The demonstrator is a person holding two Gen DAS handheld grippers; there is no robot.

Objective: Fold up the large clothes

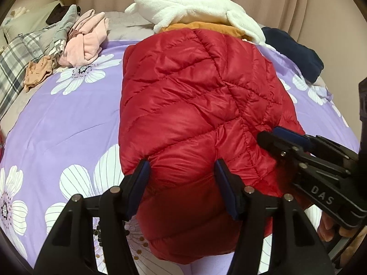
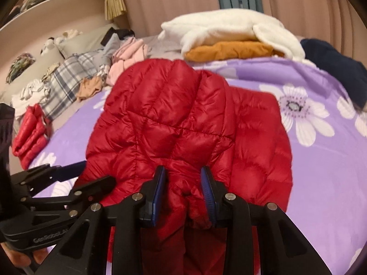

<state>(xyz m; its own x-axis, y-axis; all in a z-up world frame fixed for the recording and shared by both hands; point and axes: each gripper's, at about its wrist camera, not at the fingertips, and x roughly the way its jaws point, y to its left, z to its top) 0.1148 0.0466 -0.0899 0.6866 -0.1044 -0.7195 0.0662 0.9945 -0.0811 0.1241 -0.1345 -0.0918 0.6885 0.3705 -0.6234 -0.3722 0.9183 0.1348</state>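
A red quilted puffer jacket lies on the purple flowered bed cover. My left gripper is at its near edge, and a thick bulge of the jacket fills the gap between the blue pads, which press on it from both sides. My right gripper is shut on a bunched fold of the same jacket, further right along that edge. Each gripper also shows in the other's view: the right gripper against the jacket's right side, the left gripper at its left side.
A white fleece sits on a folded orange garment at the far side, with a navy garment to the right. Pink clothes, plaid fabric and a small folded red item crowd the left.
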